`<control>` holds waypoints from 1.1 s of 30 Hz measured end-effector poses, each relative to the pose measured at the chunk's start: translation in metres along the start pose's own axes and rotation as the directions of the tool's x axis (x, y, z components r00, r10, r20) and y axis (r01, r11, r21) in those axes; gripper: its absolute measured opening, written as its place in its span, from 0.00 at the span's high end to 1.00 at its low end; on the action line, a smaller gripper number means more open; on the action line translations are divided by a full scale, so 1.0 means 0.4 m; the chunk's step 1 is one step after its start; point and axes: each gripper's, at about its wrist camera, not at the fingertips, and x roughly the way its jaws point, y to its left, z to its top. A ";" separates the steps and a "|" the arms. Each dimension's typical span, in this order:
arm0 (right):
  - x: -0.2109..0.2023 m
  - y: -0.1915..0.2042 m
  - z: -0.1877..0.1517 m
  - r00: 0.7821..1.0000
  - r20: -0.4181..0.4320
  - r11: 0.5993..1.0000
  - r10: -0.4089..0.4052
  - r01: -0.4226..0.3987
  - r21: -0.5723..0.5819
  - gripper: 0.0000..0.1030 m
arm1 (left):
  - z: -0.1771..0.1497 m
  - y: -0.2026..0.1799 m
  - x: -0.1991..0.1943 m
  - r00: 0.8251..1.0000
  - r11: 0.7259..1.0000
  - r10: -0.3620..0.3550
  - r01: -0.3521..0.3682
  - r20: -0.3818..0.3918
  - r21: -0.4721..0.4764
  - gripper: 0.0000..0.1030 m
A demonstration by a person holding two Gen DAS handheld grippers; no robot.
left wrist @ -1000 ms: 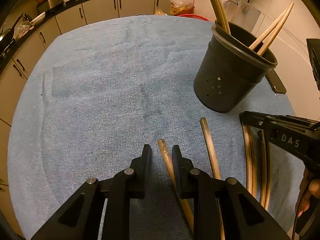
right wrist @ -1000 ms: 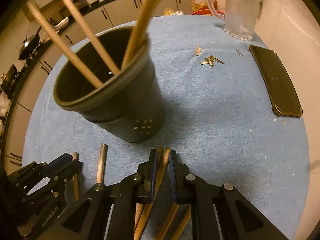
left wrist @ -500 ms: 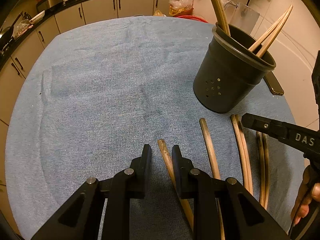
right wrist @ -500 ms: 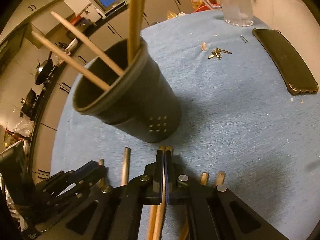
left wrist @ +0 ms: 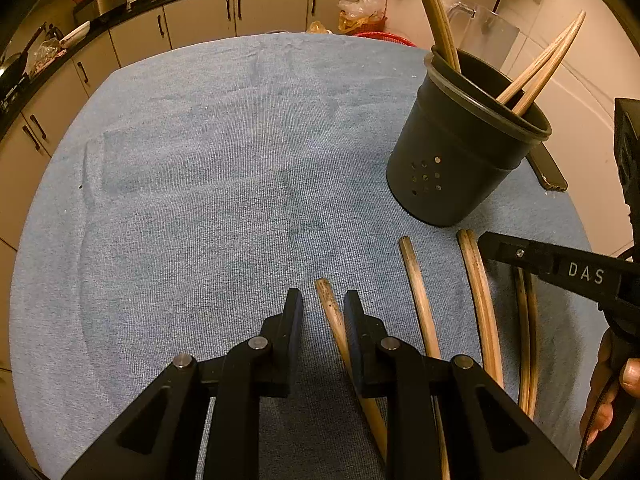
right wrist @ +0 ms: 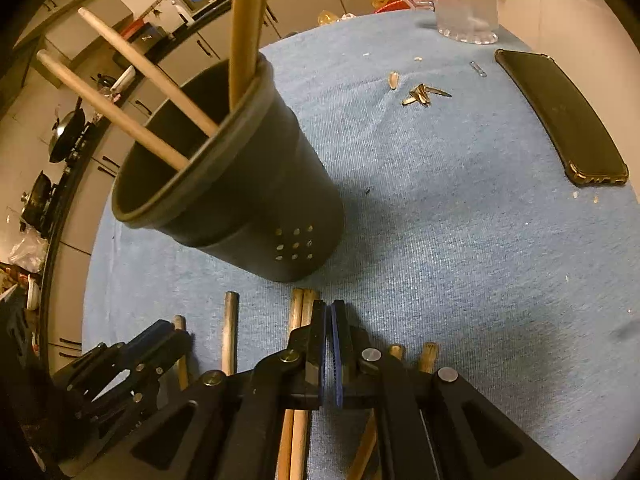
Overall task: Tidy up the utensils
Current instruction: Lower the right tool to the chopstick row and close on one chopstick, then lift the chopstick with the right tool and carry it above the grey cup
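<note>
Chopsticks everywhere: a lone chopstick (left wrist: 331, 312) lies between the left gripper (left wrist: 323, 312) fingers, which stand parted around it, its lower end hidden under the frame. Beside the right finger, a second single (left wrist: 418, 292), then two pairs (left wrist: 478, 292), cut off below. The right gripper (right wrist: 330, 320) has its fingers pressed together, nothing visible between them (one pair (right wrist: 301, 312) just left). Ahead stands the black holder (right wrist: 256, 208), four sticks inside, on the blue-clothed worktop (left wrist: 200, 184). Phone (right wrist: 560, 112) far right.
</note>
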 end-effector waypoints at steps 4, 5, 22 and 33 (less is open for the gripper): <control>0.000 -0.002 0.018 1.000 0.010 1.000 -0.014 0.014 0.013 0.83 | 0.001 0.002 0.000 1.000 1.000 -0.007 0.007 -0.002 -0.004 0.79; -0.003 -0.005 0.023 1.000 0.009 1.000 -0.015 0.015 0.014 0.82 | 0.001 0.002 0.000 1.000 1.000 -0.007 0.007 -0.001 -0.005 0.79; 0.021 0.136 0.004 0.989 -0.003 0.983 -0.150 0.149 -0.109 0.83 | -0.001 0.010 0.000 1.000 0.999 -0.031 0.031 0.000 -0.011 0.79; 0.025 0.129 0.019 0.979 -0.005 0.967 -0.206 0.203 -0.152 0.87 | -0.003 0.010 0.002 0.999 0.999 -0.042 0.042 0.002 -0.018 0.79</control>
